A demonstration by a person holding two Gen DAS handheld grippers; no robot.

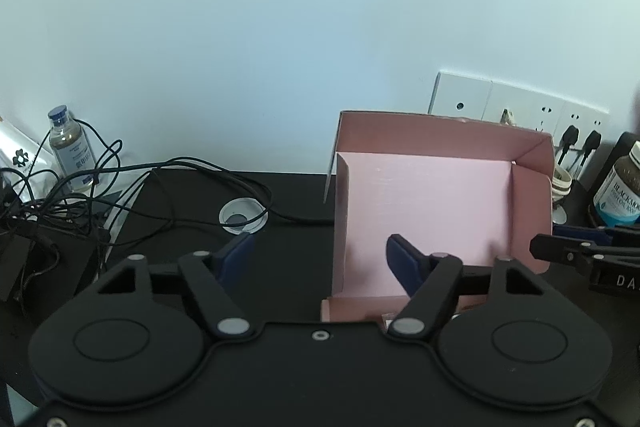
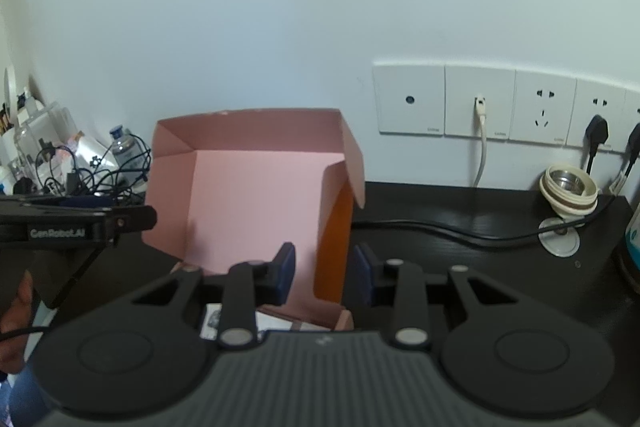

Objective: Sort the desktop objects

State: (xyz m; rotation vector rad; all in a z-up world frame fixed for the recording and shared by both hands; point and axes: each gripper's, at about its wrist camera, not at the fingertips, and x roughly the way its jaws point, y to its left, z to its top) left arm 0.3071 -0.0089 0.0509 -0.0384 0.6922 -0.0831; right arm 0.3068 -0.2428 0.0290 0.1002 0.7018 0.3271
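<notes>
The pink box stands open on the black desk against the wall, and both grippers straddle its side walls: the right gripper has its half-closed jaws either side of the box's right wall, whether pinching it I cannot tell, while the left gripper, wider apart, brackets the left wall without touching. The right one seems nearer a grip. The box's near floor is hidden behind the grippers
</notes>
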